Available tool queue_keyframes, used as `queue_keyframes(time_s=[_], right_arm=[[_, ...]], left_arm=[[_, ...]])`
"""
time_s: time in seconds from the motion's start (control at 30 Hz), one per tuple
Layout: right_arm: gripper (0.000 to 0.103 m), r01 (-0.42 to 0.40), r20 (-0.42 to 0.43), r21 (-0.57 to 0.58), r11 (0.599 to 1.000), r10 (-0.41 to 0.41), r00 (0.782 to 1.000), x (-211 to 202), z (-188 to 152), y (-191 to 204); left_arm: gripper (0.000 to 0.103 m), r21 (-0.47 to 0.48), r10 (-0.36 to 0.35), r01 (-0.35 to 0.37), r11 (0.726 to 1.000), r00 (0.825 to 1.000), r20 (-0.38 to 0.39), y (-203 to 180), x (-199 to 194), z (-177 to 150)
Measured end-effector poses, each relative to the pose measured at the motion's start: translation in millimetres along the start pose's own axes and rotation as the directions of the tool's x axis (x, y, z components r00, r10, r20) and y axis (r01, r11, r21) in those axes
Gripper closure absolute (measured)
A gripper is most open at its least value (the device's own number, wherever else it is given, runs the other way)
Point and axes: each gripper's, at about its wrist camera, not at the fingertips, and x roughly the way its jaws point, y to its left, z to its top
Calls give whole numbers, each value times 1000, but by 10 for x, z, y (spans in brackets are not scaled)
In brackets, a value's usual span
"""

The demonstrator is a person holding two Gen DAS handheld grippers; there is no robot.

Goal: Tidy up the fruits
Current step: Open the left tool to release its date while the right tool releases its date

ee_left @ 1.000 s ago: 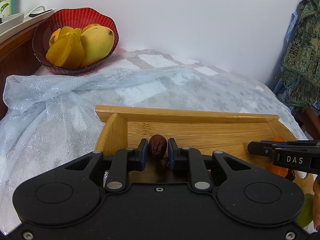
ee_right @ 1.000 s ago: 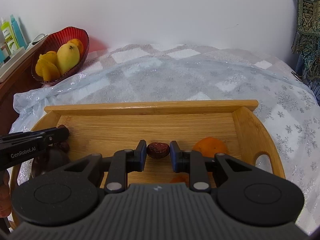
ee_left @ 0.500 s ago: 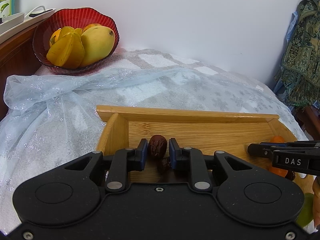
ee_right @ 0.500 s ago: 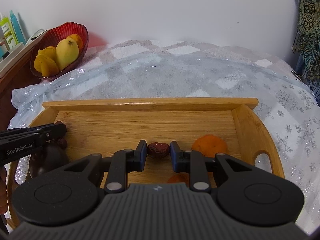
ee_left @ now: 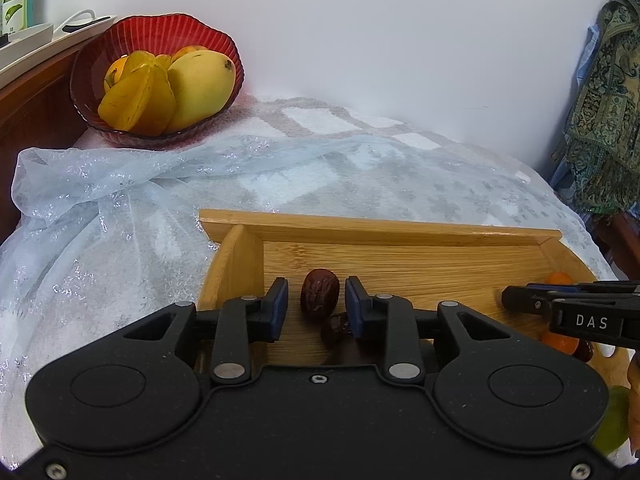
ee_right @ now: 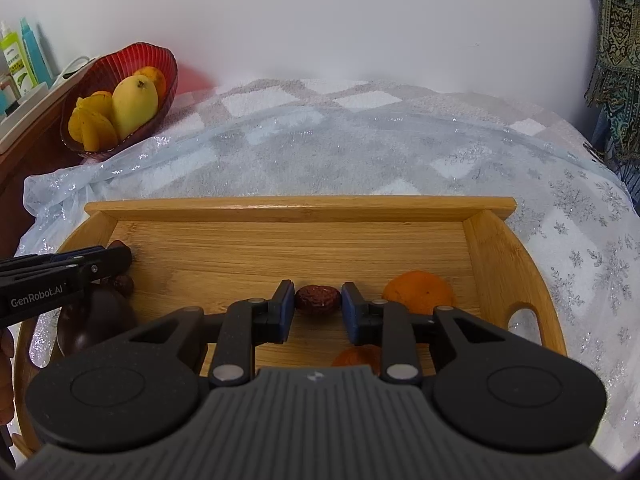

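A bamboo tray [ee_left: 400,232] [ee_right: 300,204] lies on the cloth-covered table. My left gripper [ee_left: 316,304] has opened; a red date [ee_left: 319,294] lies on the tray floor between its fingers, clear of both pads, with another date [ee_left: 336,328] just behind. My right gripper [ee_right: 318,300] is shut on a second red date [ee_right: 317,299], held just above the tray. An orange [ee_right: 418,292] lies right of it, another orange fruit [ee_right: 358,356] beneath. A dark purple fruit [ee_right: 96,320] sits at the tray's left end.
A red glass bowl [ee_left: 160,32] [ee_right: 120,64] with a mango [ee_left: 200,84], starfruit and orange stands at the back left by a wooden cabinet. Bottles [ee_right: 20,60] stand on that cabinet. Patterned fabric [ee_left: 604,120] hangs at the right. A green fruit [ee_left: 612,420] shows at the lower right.
My left gripper's fingers have spread apart and let go of the date, which now rests on the tray. The right gripper still holds its date and has shifted slightly.
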Motion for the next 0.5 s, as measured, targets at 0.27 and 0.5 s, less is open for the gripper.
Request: queue_keyframes(time_s=[0.27,0.5], right_arm=[[49,-3,21,14,1000,3,1000,-22,4,-21],[39,-4,53,28,1000,3,999,-70,-1,-49]], left_arm=[[64,11,-15,15,1000,1000,8,-22,-54,7],[55,52,-1,-1,999,999,42,-100,-161,0]])
